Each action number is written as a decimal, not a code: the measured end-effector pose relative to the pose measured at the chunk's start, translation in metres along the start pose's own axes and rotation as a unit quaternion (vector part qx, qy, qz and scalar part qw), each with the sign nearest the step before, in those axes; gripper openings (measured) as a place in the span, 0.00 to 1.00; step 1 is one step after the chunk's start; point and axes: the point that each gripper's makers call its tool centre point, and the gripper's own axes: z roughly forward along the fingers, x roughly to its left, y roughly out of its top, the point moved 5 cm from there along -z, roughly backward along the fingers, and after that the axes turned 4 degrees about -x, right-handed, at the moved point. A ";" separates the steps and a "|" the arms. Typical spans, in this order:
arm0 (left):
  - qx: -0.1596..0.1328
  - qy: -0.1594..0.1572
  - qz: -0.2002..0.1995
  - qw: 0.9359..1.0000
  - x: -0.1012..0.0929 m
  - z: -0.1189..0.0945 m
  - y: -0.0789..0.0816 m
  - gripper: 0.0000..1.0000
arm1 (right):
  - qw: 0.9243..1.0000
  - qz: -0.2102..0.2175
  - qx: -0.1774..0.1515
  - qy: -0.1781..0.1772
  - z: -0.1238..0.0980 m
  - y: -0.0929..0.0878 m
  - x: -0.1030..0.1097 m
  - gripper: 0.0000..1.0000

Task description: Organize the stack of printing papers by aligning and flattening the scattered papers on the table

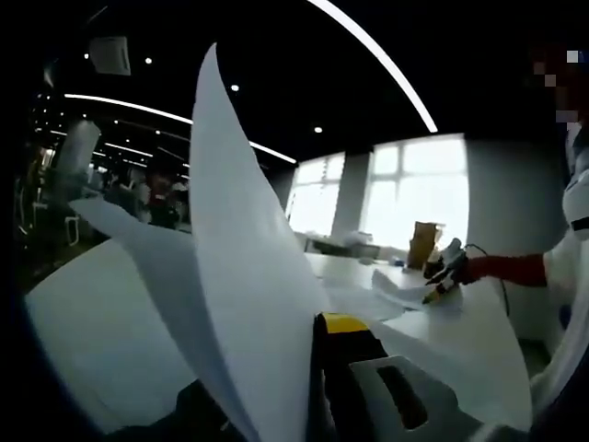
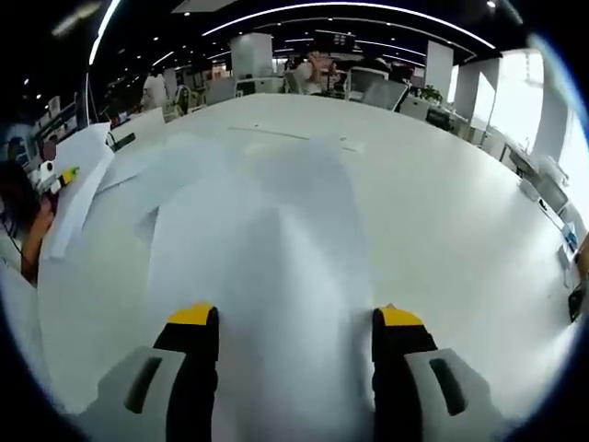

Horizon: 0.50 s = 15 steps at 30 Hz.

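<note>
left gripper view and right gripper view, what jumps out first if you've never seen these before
In the left gripper view, a big white sheet rears up steeply across the middle, pinched in the left claw, with the right claw small at far right over the table. In the right gripper view, the right claw stands open over more sheets lying loosely overlapped on the wide white table, with the raised sheet at far left.

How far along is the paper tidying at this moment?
Nothing looks finished yet. In hand: the left gripper is shut on a lifted sheet that stands up off the table. The right gripper is open, its jaws apart over flat sheets. Left: the sheets lie fanned and overlapping at different angles, so gathering, squaring and flattening remain.
</note>
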 end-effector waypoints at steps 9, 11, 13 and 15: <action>0.001 0.000 0.000 1.000 0.000 0.000 0.000 0.07 | 0.998 -0.061 -0.008 -0.015 -0.005 0.003 0.010 0.63; 0.001 0.000 0.000 1.000 0.000 -0.001 0.000 0.07 | 0.997 -0.069 -0.007 -0.017 -0.006 0.004 0.011 0.64; 0.000 0.000 0.000 1.000 0.000 -0.001 0.000 0.07 | 0.997 -0.071 -0.005 -0.018 -0.006 0.004 0.010 0.64; 0.000 -0.001 0.000 1.000 0.000 -0.001 0.001 0.07 | 0.998 -0.068 -0.004 -0.017 -0.006 0.003 0.008 0.64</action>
